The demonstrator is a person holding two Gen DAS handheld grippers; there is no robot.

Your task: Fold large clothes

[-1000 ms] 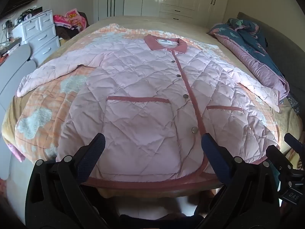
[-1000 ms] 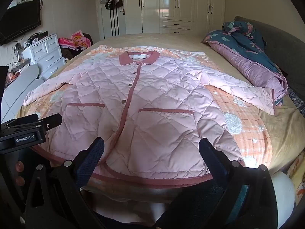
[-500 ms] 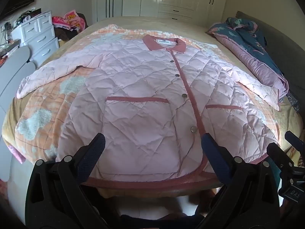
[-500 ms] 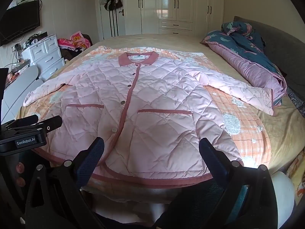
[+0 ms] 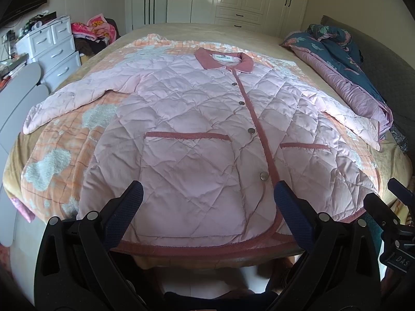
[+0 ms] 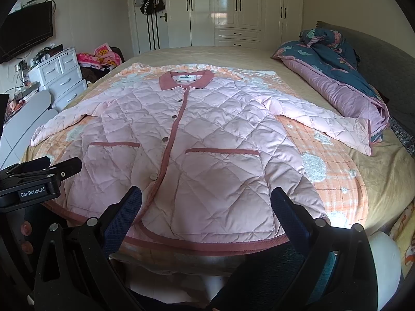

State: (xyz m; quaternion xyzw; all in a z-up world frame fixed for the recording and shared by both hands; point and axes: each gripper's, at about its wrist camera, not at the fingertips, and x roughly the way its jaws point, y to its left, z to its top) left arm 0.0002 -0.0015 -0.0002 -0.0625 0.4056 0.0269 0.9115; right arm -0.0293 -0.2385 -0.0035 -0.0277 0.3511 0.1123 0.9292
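A pink quilted jacket (image 5: 197, 134) (image 6: 207, 140) with dark pink trim lies flat and buttoned on the bed, collar far, hem near, both sleeves spread out sideways. My left gripper (image 5: 208, 197) hovers open above the hem, over the left pocket. Nothing is between its fingers. My right gripper (image 6: 206, 199) is open too, above the hem by the right pocket. In the left wrist view the right gripper's body (image 5: 389, 212) shows at the right edge. The left gripper's body (image 6: 39, 178) shows at the left edge of the right wrist view.
An orange checked blanket (image 6: 334, 171) lies under the jacket on the tan bed (image 6: 233, 54). A rolled dark blue and mauve quilt (image 6: 337, 77) lies along the bed's right side. White drawers (image 6: 62, 77) stand at the left and wardrobes (image 6: 233, 10) at the back.
Both views have tilted slightly, with the jacket sitting a bit lower in frame. The jacket itself has not moved and both grippers stay open.
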